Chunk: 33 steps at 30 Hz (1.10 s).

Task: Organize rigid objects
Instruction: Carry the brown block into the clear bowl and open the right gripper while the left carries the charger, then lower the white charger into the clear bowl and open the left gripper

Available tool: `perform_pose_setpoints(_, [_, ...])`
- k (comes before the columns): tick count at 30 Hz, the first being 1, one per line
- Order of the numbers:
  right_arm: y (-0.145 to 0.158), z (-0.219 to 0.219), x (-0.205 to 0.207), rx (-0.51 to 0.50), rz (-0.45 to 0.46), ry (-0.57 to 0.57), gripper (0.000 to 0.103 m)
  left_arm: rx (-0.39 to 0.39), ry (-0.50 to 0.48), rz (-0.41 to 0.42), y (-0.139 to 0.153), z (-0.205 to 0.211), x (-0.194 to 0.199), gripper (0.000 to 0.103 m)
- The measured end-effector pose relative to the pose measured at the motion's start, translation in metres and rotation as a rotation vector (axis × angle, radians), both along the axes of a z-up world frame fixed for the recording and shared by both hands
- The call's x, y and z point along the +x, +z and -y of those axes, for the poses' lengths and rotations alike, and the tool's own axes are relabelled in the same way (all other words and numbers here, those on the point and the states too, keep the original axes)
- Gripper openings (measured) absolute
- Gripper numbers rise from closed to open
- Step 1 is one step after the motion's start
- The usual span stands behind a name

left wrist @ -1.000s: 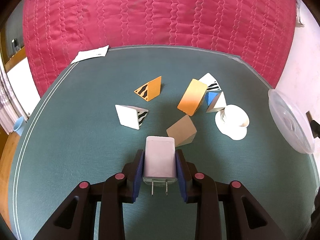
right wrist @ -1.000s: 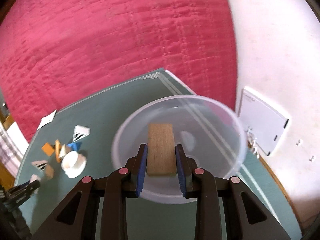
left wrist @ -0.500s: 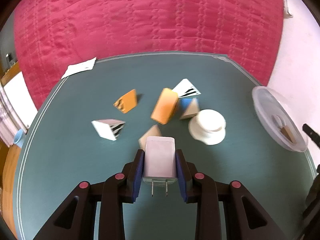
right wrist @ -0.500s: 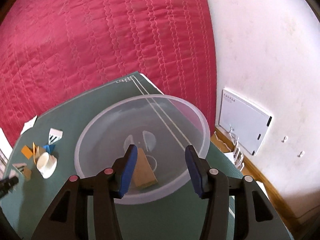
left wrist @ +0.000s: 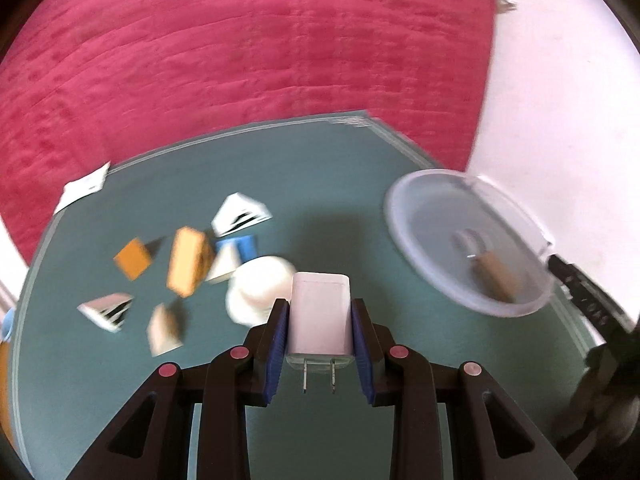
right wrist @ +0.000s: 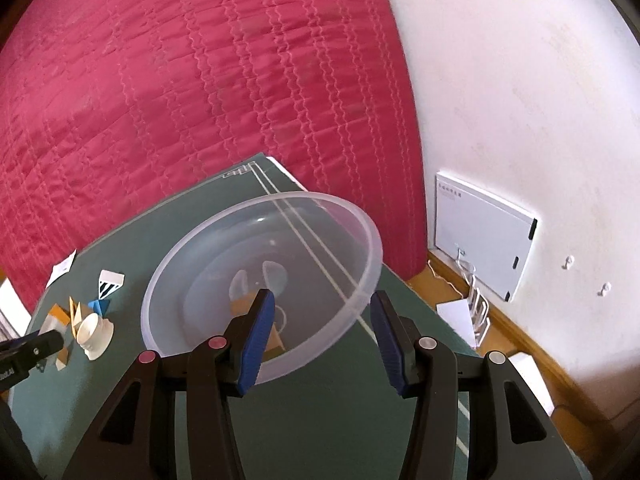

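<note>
Desk (left wrist: 320, 184): teal-green mat with pale border lines, set against a quilted red bedspread (right wrist: 200, 100). White wall (right wrist: 520, 100) to the right, a white panel (right wrist: 484, 236) mounted low on it; wood floor strip below with white papers. Paper slip (left wrist: 82, 190) at the desk's far left corner.

Bowl (right wrist: 360, 232): clear plastic, near the desk's right edge. One tan wedge (left wrist: 496, 276) lies inside on the bottom; in the right wrist view it is partly hidden behind the gripper's left finger.

Loose pile left of the bowl, well apart from it: orange block (left wrist: 186, 266), small orange wedge (left wrist: 132, 258), blue wedge (left wrist: 236, 246), striped white wedges (left wrist: 240, 216), (left wrist: 106, 308), a beige wedge (left wrist: 164, 330), a white cap-like piece (left wrist: 260, 288). Left view is motion-blurred; contacts within the pile cannot be judged.

Left gripper (left wrist: 320, 328): pinching a white charger (left wrist: 320, 316) between blue pads, prongs toward the camera, held above the desk just in front of the white piece.

Right gripper (right wrist: 322, 340): spread wide, nothing between the fingers, over the bowl's near rim.

Since a second ago: the right gripper held the tan wedge over the bowl; it has let go and the wedge now sits in the bowl. In the left view the bowl has shifted from the frame's right edge toward centre, pile sliding left.
</note>
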State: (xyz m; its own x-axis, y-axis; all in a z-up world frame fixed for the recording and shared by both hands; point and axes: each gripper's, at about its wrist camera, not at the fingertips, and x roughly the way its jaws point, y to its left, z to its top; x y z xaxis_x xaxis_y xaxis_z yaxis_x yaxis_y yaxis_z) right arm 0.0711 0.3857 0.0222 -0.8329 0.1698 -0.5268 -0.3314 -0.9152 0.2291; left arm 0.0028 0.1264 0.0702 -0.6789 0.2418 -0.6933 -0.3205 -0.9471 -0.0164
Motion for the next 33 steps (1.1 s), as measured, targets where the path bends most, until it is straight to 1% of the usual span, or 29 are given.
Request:
perform_pose_setpoints(7, [0.002,0.001,0.006,0.019,-0.017,-0.011,0.051,0.029,-0.118,0.004,0.005,-0.046,-0.007,0.032])
perform_pose_setpoints(12, [0.004,0.002,0.008,0.030,-0.027,-0.009,0.051,0.033,-0.162,0.010,0.006,-0.071,-0.012,0.032])
perform_pose_setpoints(17, [0.004,0.001,0.007,0.018,-0.021,-0.011,0.051,0.026,-0.198,0.003,0.007,-0.093,-0.018,0.032])
perform_pose_setpoints(23, [0.004,0.001,0.007,0.014,-0.018,-0.010,0.052,0.044,-0.224,0.026,0.007,-0.106,-0.030,0.034])
perform_pose_setpoints(25, [0.004,0.001,0.007,0.012,-0.017,-0.011,0.052,0.052,-0.224,0.026,0.007,-0.107,-0.033,0.043])
perform_pose_setpoints(27, [0.004,0.002,0.008,0.009,-0.016,-0.012,0.052,0.060,-0.221,0.015,0.009,-0.105,-0.030,0.067])
perform_pose_setpoints(29, [0.004,0.002,0.007,0.008,-0.016,-0.012,0.052,0.057,-0.204,-0.002,0.009,-0.102,-0.031,0.076])
perform_pose_setpoints(33, [0.004,0.003,0.007,0.011,-0.016,-0.010,0.052,0.045,-0.169,-0.013,0.007,-0.093,-0.032,0.077])
